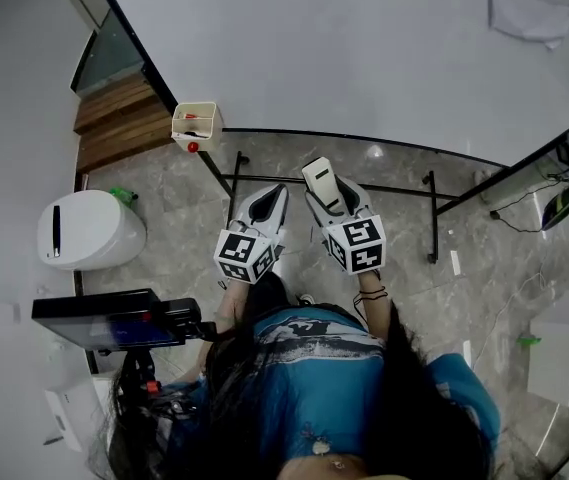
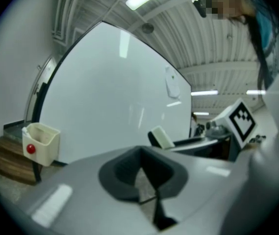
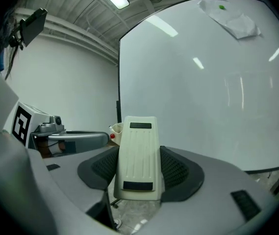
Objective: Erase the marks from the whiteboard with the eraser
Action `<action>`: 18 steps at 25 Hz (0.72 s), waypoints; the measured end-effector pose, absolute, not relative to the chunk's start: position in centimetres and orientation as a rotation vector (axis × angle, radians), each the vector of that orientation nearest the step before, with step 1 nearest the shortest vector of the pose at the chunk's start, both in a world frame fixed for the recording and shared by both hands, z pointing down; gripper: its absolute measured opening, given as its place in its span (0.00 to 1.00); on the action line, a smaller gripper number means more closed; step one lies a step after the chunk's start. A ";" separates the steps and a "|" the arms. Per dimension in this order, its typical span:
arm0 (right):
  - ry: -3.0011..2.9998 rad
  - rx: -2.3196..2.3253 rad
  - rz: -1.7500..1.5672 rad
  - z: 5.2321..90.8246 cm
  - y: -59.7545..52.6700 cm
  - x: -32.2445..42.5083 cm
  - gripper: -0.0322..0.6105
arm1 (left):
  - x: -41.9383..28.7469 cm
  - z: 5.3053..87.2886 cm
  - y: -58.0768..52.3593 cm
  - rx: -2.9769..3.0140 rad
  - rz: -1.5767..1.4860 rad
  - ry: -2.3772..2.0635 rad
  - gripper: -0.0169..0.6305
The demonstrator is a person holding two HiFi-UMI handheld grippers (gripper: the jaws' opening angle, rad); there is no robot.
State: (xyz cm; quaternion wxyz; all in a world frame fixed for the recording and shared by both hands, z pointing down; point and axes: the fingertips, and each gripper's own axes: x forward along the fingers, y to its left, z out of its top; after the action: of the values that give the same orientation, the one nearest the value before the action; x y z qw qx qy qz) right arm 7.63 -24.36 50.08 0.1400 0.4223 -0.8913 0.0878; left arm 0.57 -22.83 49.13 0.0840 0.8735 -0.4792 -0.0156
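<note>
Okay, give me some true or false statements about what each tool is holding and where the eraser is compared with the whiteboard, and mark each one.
1. The right tool grips the eraser. True.
2. The left tool holds a marker. False: its jaws are shut with nothing between them.
3. The eraser is pressed flat against the whiteboard. False: it is held in the air in front of the board, apart from it.
4. A cream box sits at the whiteboard's lower corner. True.
</note>
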 end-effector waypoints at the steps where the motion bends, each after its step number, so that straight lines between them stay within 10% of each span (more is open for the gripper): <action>1: -2.570 1.236 0.221 49.4 -25.2 7.3 0.46 | 0.2 49.0 -23.4 2.618 -0.037 -1.417 0.03; 18: -2.454 1.649 -0.677 20.0 -44.8 2.9 0.46 | -8.4 47.7 -32.1 2.720 -0.054 -1.260 0.03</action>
State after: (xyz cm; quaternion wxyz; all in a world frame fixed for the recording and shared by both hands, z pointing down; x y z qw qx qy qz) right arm 2.91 -44.80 20.01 0.0543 0.5428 -0.8080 -0.2228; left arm -8.35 -32.14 47.73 0.0718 0.9049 -0.4192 -0.0179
